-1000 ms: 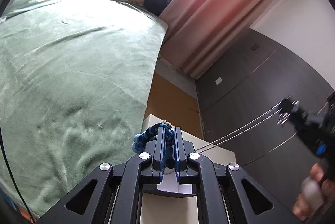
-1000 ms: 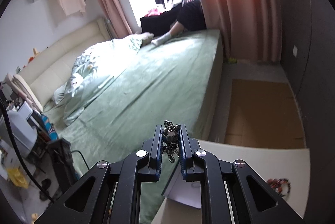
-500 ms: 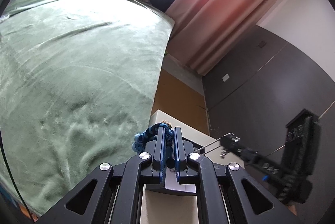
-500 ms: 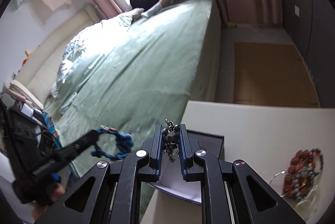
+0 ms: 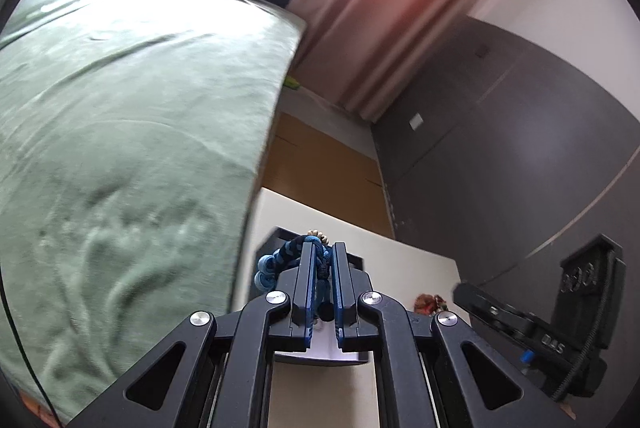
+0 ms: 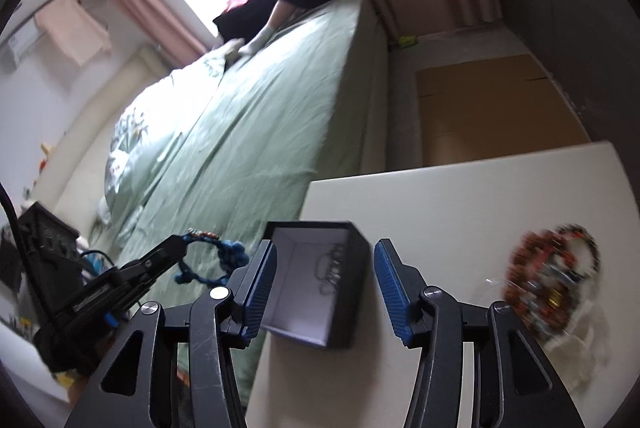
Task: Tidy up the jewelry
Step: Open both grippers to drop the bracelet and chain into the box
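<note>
My two grippers over the desk point(image 6: 460, 195) by the bed point(image 6: 260, 115).
Black box point(image 6: 344, 304), chain point(image 6: 332, 268) inside, sits at twelve o'clock under my right gripper point(image 6: 325, 292), jaws opening, nothing between; my left gripper point(image 5: 322, 268) pinches the blue bracelet point(image 5: 276, 262).

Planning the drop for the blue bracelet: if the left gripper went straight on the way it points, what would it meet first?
Probably the open black box on the white table; the left gripper holds the blue bracelet just before it, though depth is unclear.
</note>
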A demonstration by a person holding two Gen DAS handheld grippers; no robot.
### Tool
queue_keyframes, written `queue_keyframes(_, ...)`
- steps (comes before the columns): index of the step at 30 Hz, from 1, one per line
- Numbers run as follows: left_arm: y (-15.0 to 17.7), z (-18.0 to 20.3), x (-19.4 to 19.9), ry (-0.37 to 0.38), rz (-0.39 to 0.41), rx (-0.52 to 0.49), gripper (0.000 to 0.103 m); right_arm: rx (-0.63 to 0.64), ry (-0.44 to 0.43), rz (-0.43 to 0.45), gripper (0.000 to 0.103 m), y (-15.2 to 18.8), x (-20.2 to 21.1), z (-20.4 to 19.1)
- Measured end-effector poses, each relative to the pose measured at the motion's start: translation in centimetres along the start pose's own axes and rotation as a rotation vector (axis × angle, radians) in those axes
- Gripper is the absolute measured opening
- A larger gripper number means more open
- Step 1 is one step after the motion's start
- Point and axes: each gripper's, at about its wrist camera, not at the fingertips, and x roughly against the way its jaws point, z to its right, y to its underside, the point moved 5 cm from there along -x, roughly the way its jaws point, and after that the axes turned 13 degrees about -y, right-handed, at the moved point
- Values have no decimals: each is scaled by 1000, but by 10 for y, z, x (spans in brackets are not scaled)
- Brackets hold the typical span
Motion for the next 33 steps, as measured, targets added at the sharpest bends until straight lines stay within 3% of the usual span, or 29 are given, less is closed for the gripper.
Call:
queue_keyframes(10, 15, 44, -39, 16, -71, -71, 8, -154, 33, 88, 52, 27, 60, 46)
queue_keyframes(12, 20, 45, -53, -63, -93, -96, 8, -168, 32, 101, 52, 28, 65, 49)
queue_keyframes(14, 25, 44, -66, -112, -125, -129, 14, -173, 43, 106, 52, 28, 71, 54)
queue_keyframes(17, 28, 39, -74, -103, -172, -91, 27, -188, 48, 117, 52, 29, 79, 64)
queue_keyframes(19, 27, 36, -71, -106, -165, -68, 48, -198, 54, 121, 52, 29, 85, 69)
queue_keyframes(21, 26, 37, -64, -96, -139, -55, 55, -205, 59, 130, 52, 31, 92, 72)
queue_keyframes(33, 54, 90, -48, -50, -121, -188, 55, -264, 122, 132, 52, 43, 121, 105)
